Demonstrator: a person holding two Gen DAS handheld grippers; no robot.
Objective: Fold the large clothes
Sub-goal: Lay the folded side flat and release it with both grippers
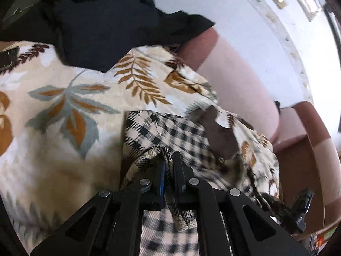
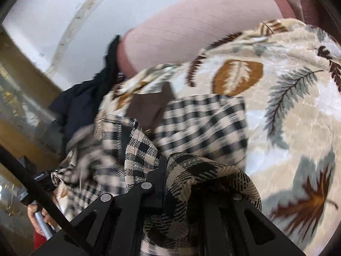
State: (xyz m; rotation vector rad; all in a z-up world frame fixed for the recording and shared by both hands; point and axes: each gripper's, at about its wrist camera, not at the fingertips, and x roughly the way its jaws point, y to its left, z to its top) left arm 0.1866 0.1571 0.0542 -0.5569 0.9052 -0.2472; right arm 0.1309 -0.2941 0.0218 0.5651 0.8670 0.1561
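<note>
A black-and-cream checked garment (image 1: 170, 132) lies on a leaf-print blanket (image 1: 64, 85). My left gripper (image 1: 169, 160) is shut on a bunched edge of it, with cloth pinched between the black fingers. In the right wrist view the same checked garment (image 2: 202, 123) spreads over the blanket (image 2: 287, 106). My right gripper (image 2: 170, 164) is shut on another fold of it; cloth drapes over the right finger and hides it. The garment is blurred with motion. A brown lining patch (image 1: 219, 132) shows near its upper edge.
A dark navy garment (image 1: 102, 21) lies heaped at the blanket's far side, also in the right wrist view (image 2: 81, 104). A pink and brown sofa back (image 1: 245, 85) rises behind. The other gripper (image 1: 298, 209) shows at lower right. A hand (image 2: 36, 215) grips its handle at lower left.
</note>
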